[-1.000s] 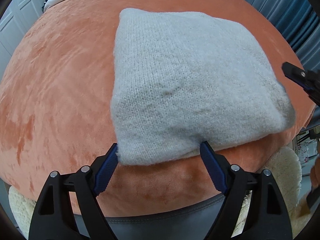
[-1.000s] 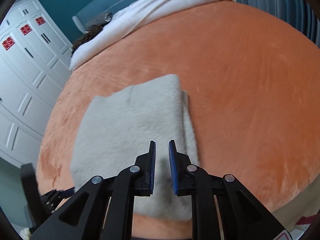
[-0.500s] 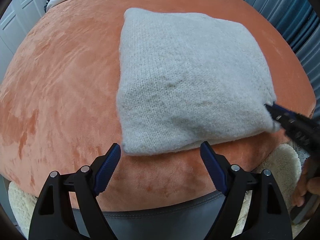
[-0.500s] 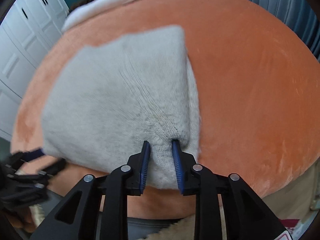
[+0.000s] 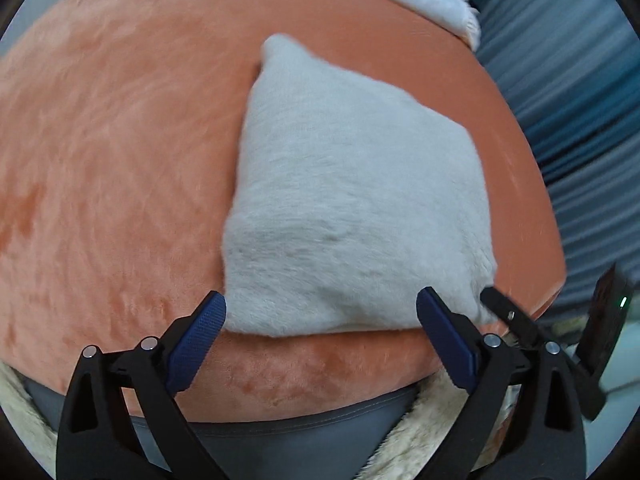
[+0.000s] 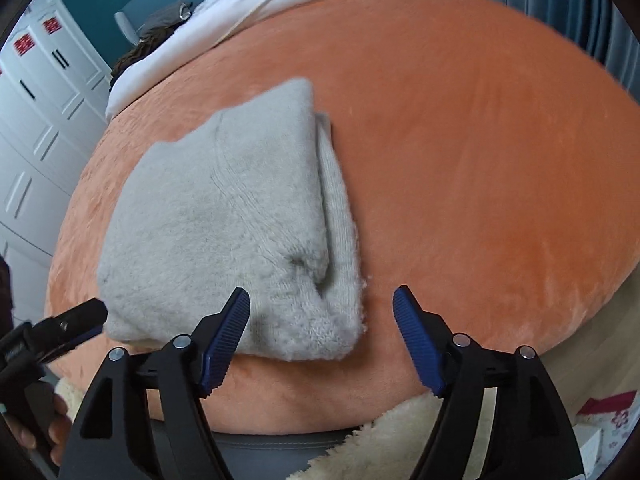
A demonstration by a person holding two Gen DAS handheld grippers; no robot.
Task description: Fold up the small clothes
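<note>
A folded light-grey knitted garment (image 5: 352,208) lies on an orange plush bed cover (image 5: 112,168). My left gripper (image 5: 320,336) is open and empty, its fingers just short of the garment's near edge. In the right wrist view the same garment (image 6: 224,224) shows a second layer sticking out along its right side. My right gripper (image 6: 322,332) is open and empty over the garment's near right corner. Its tip shows in the left wrist view (image 5: 504,308) at that corner. The left gripper's tip shows in the right wrist view (image 6: 72,320) at the near left corner.
White bedding (image 6: 248,12) lies at the far end of the bed. White wardrobe doors (image 6: 36,120) stand to the left and blue-grey curtains (image 5: 576,92) to the right. A cream fluffy rug (image 6: 400,432) lies below the bed's near grey edge (image 5: 288,432).
My right gripper was nearly shut on the garment's near corner half a second ago; it has opened wide and let go. The left gripper has shifted slightly, staying open.
</note>
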